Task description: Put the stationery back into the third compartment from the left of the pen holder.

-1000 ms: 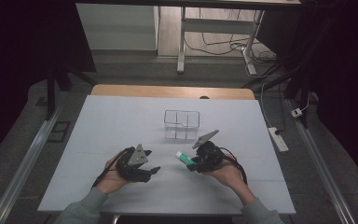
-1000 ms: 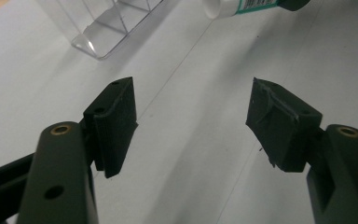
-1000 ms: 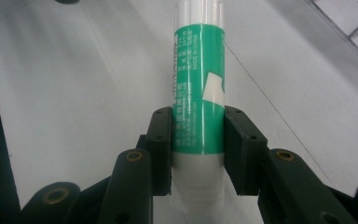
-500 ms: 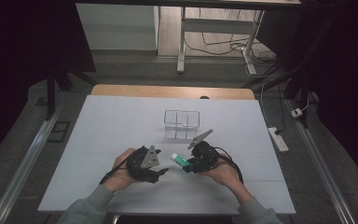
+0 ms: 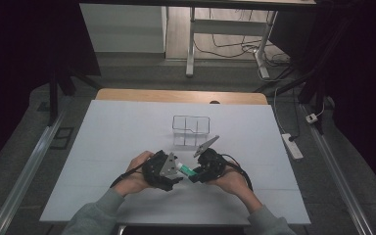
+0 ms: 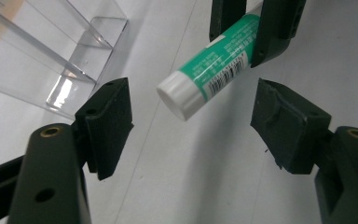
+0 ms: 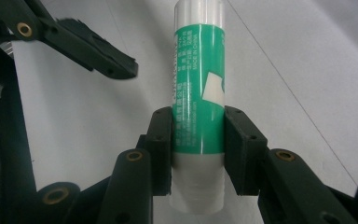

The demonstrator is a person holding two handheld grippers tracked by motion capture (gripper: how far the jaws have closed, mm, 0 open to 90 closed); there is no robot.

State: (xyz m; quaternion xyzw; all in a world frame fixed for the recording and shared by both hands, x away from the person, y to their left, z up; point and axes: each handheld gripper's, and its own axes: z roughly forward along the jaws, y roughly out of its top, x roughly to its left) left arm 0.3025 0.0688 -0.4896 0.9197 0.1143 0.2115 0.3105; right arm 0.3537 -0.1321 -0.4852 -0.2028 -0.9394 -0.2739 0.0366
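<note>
A green glue stick (image 5: 186, 170) with a white cap is held just above the white table (image 5: 127, 127). My right gripper (image 7: 198, 140) is shut on the glue stick's (image 7: 199, 84) lower body, and the cap points away from it. The left gripper (image 6: 193, 109) faces it with its jaws wide apart; they have just been opening. The capped end of the stick (image 6: 214, 70) sits between them, touching neither pad. In the high view the left gripper (image 5: 177, 171) and right gripper (image 5: 194, 174) meet tip to tip near the front middle of the table.
A clear plastic divided box (image 5: 191, 129) stands upright behind the grippers, near the table's middle; its corner (image 6: 51, 60) is close to my left jaw. A wooden strip runs along the table's far edge. A power strip (image 5: 292, 146) lies off the right side.
The left gripper has moved right, up to the cap end of the glue stick. The right gripper holds the stick in about the same place.
</note>
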